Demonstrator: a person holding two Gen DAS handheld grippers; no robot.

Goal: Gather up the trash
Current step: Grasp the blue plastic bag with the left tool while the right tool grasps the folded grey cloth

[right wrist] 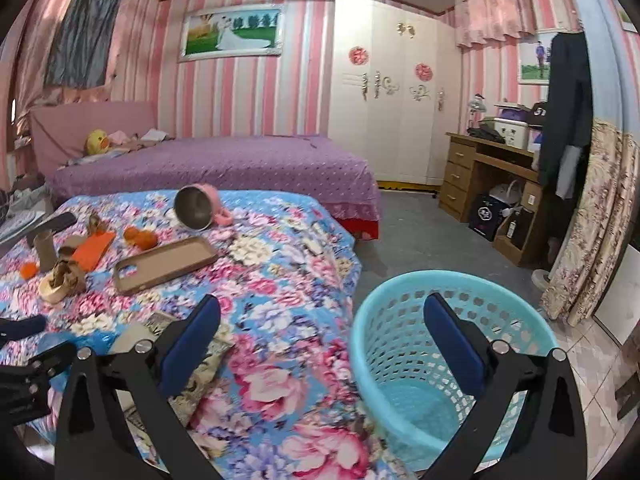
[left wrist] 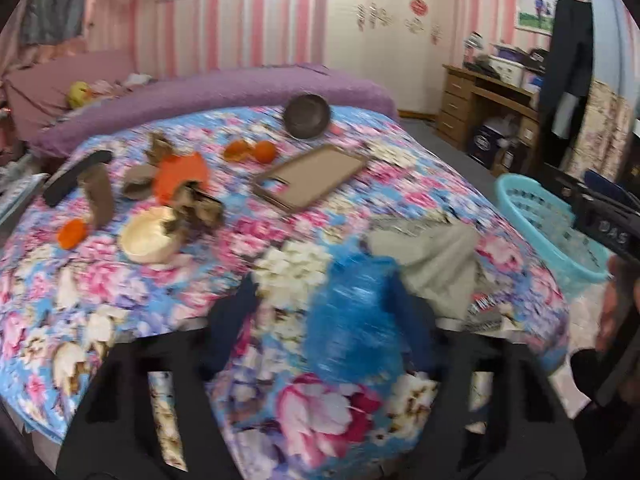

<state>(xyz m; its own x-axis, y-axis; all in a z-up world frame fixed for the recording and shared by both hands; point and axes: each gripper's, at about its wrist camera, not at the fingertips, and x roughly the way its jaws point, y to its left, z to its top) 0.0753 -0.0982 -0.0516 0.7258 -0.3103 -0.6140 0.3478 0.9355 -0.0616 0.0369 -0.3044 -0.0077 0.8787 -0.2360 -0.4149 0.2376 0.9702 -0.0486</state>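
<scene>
Trash lies on the floral bedspread (left wrist: 248, 248): a crumpled blue plastic bag (left wrist: 352, 316), a grey-beige wrapper (left wrist: 436, 264), brown paper scraps (left wrist: 200, 208), an orange card (left wrist: 180, 178), orange peel pieces (left wrist: 250, 151) and a cardboard tube (left wrist: 98, 196). My left gripper (left wrist: 324, 300) is open just above the bed; the blue bag lies between its fingers, against the right one, blurred by motion. My right gripper (right wrist: 320, 316) is open and empty, held over the bed edge and the turquoise basket (right wrist: 420, 360), which stands on the floor.
A phone case (right wrist: 164, 264), a metal bowl (right wrist: 194, 208), a cream bowl (left wrist: 150, 236) and a black remote (left wrist: 76, 176) also lie on the spread. A purple bed (right wrist: 224, 164) stands behind, a wooden desk (right wrist: 484, 176) at the right.
</scene>
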